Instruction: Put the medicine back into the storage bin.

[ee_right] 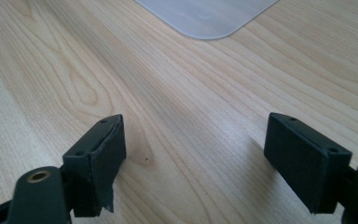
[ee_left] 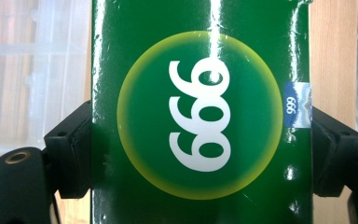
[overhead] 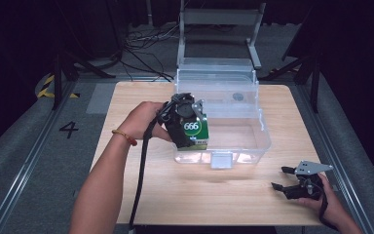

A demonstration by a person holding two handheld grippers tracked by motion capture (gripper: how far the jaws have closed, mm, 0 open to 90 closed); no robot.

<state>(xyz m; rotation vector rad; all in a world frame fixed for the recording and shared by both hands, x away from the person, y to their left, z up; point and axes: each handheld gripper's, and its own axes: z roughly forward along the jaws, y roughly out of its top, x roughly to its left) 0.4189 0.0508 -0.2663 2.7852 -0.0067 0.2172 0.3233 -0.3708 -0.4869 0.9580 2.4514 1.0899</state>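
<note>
Clamping green box [ee_left: 200, 112] at clear bin [overhead: 260, 124] rim, left fingers [ee_left: 70, 149]; right fingers [ee_right: 98, 158] apart, bare table [overhead: 214, 195]

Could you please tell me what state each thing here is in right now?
Green box: clamped between the jaws of the left gripper, held up at the bin's near left corner.
Clear plastic bin: open, lid tipped back behind it; nothing visible inside.
Right gripper: open, holding nothing, low over the wooden table.

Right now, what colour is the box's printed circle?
Green box: yellow-edged green circle with white digits, clearest in the left gripper view.
</note>
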